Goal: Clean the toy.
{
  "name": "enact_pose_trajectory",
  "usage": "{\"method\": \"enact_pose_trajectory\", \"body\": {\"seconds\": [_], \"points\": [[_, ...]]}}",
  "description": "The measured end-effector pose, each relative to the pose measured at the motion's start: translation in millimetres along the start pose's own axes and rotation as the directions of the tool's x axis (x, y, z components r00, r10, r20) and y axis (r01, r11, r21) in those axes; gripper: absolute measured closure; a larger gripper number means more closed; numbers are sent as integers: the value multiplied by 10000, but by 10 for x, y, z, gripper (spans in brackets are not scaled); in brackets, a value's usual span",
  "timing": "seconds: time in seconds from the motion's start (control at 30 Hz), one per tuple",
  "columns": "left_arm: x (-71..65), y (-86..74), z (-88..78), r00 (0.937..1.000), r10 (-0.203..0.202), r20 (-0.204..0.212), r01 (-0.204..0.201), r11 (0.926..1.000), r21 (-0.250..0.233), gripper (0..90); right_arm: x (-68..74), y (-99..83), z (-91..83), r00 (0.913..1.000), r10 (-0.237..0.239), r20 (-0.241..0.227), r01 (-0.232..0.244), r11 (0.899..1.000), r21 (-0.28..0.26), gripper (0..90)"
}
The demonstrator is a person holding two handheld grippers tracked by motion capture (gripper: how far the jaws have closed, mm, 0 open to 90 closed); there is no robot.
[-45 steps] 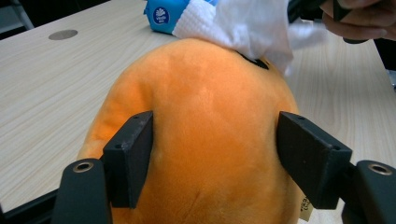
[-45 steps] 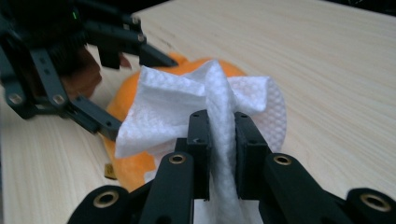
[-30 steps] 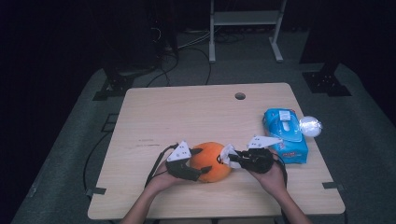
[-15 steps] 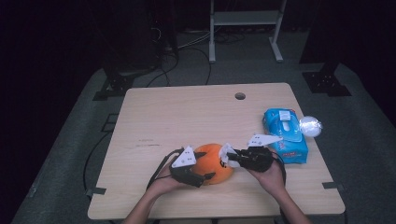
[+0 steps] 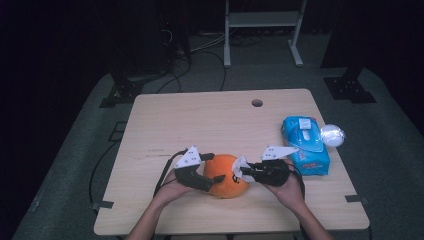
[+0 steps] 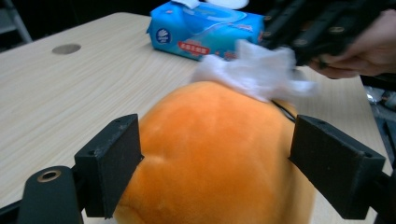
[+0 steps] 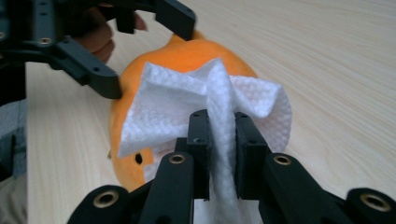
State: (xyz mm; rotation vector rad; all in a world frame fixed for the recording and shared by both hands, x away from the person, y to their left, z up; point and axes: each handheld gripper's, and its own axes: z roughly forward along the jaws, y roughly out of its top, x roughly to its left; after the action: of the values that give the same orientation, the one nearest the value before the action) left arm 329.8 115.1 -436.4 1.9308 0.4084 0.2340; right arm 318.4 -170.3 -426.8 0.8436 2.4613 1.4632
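Observation:
An orange plush toy (image 5: 227, 184) lies near the table's front edge. My left gripper (image 5: 214, 167) straddles it from the left, and its jaws have just been opening. In the left gripper view the toy (image 6: 219, 140) sits between the two pads (image 6: 112, 163), which stand at its sides without a visible squeeze. My right gripper (image 5: 246, 172) comes in from the right, shut on a white crumpled tissue (image 5: 240, 166). The right gripper view shows the tissue (image 7: 173, 102) pinched between the jaws and resting against the toy (image 7: 187, 56).
A blue pack of wet wipes (image 5: 305, 145) lies at the right, with a clear shiny round object (image 5: 332, 135) at the table's right edge. A cable hole (image 5: 257, 103) sits at the back. Table legs and cables stand on the floor beyond.
The left gripper's jaws have spread wider around the toy. Both hands and the tissue stay in about the same place.

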Motion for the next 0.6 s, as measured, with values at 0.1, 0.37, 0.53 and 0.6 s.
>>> {"method": "enact_pose_trajectory", "body": {"seconds": [0.1,0.37,0.53,0.6], "points": [[-45,-32,35,9998,190,79,-192,9996,188,219,1,-2,-17,9999,-105,108,104,9999,106,783],[-204,-12,60,9977,655,152,-664,9952,712,266,65,57,-40,9981,132,601,-109,9992,-383,783],[-154,51,5,9944,1050,126,-1056,9919,713,194,95,48,12,9997,-66,216,72,9996,-268,785],[-98,87,-12,9967,810,31,-810,9958,427,157,102,36,19,9998,-190,47,191,9997,-163,786]]}}
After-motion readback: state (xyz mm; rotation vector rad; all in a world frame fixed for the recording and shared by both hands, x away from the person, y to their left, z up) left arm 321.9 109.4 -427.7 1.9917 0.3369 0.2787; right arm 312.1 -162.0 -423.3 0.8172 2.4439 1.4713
